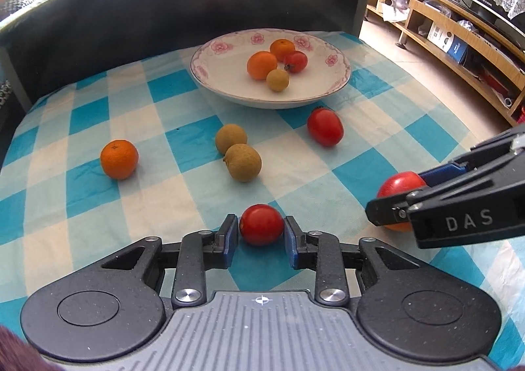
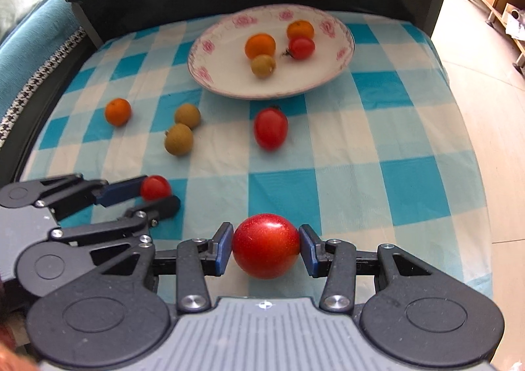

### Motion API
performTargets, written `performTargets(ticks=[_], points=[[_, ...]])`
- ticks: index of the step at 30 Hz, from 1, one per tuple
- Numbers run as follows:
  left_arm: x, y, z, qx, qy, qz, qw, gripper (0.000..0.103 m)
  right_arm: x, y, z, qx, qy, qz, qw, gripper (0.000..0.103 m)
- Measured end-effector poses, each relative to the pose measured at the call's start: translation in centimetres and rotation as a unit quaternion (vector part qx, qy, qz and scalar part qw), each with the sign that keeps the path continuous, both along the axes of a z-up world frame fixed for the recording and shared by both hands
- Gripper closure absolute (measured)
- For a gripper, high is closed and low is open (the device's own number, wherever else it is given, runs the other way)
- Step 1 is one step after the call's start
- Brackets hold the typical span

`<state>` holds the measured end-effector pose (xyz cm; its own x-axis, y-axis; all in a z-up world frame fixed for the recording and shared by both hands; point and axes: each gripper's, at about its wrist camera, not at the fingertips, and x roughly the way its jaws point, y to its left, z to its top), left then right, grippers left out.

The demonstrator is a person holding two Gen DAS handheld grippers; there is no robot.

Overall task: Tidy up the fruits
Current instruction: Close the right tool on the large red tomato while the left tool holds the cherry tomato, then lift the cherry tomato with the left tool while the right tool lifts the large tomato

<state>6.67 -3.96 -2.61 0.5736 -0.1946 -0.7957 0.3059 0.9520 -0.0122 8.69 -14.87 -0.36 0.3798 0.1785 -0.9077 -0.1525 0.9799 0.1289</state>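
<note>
Between the blue pads of the left claw [image 1: 261,233]: small round red cherry tomato [image 1: 261,224], sitting on the blue-and-white checked cloth [image 1: 164,102] over the counter. Pads sit just beside it each side; whether they actually touch, can't tell, a thin gap seems to show on the left pad. Claw narrow, about tomato width.

Right claw [image 2: 266,246] holds a bigger glossy red tomato [image 2: 266,244]; both pads pressed on its flanks. From left wrist cam this claw comes in from the right, low over cloth, same tomato [image 1: 400,187] partly hidden by the finger.

Ahead of left claw, loose on cloth: two tan-brown round longans [image 1: 237,151] touching each other; small orange mandarin [image 1: 118,159] further left, apart from them; oblong red tomato [image 1: 325,126] ahead-right, near the dish rim.

Beyond those: shallow white ceramic dish w/ pink flower border [image 1: 213,52]. Inside it, clustered: two orange mandarins [image 1: 262,65], one red cherry tomato w/ stem [image 1: 296,61], one longan [image 1: 277,80].

From right wrist cam, left claw [image 2: 160,194] is ahead-left w/ its tomato [image 2: 156,187] between the fingers. Dark raised wall [image 1: 98,26] backs the counter behind the dish.
</note>
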Motion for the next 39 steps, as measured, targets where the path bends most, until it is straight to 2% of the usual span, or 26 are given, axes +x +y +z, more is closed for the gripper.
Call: performTargets(ticks=[5,11,39], points=[[-0.4,-0.1,0.5,0.006,0.003,-0.003,1.0,0.068,0.1,0.7,0.1,-0.004,-0.004,0.012,1.0,0.058],[-0.5,0.1,1.7,-0.006,-0.008,0.007,0.9999,0.068,-0.4,1.3,0.6,-0.008,-0.015,0.025,1.0,0.058],[1.7,0.3,3.7,-0.009,-0.018,0.024,0.9995,0.069,1.3,1.6,3.2,-0.004,-0.051,0.015,0.999,0.058]])
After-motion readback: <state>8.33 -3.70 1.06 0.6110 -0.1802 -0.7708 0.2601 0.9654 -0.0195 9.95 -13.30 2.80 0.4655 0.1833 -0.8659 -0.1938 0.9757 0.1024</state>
